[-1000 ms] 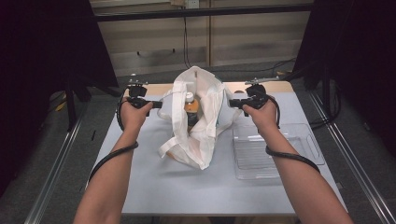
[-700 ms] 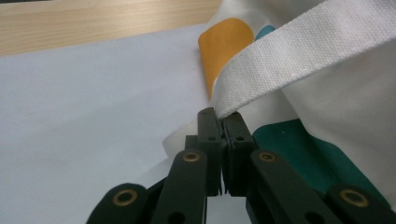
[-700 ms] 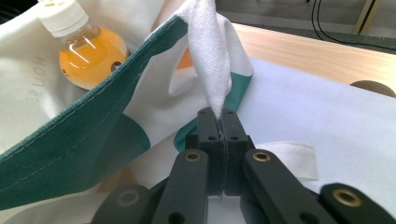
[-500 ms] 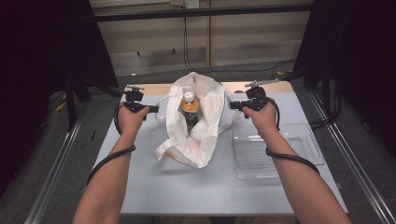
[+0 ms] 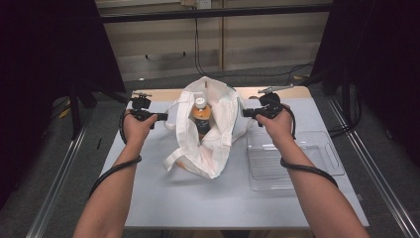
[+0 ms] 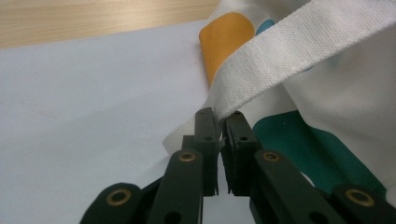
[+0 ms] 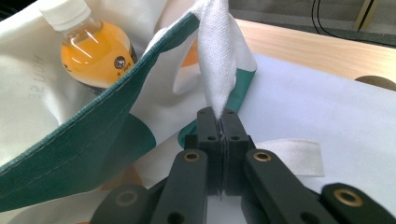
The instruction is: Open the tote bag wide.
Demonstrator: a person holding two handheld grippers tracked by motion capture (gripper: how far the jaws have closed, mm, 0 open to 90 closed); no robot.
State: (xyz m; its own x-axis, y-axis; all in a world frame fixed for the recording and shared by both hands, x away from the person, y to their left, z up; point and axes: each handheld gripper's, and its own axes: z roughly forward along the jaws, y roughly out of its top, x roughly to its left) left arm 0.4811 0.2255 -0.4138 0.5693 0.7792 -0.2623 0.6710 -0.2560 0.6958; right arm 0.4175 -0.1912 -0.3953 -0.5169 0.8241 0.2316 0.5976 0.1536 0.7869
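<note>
we are holding the tote bag (image 5: 208, 134) between us, left gripper (image 6: 220, 122) slackening on its strap (image 6: 299, 51) with webbing still between the jaws, right gripper (image 7: 221, 117) clenched on the opposite handle (image 7: 215, 60), and the bottle (image 5: 200, 111) is standing upright between them.

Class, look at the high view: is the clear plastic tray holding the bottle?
No, the clear plastic tray lies bare, while the bottle stands inside the white bag.

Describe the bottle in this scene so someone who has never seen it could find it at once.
Start at the grey table and find the white cloth bag standing open at its middle, left of the clear plastic tray. The bottle stands upright inside that bag, between the bag's two sides. Its white cap and orange drink mark it out against the pale cloth.
</note>
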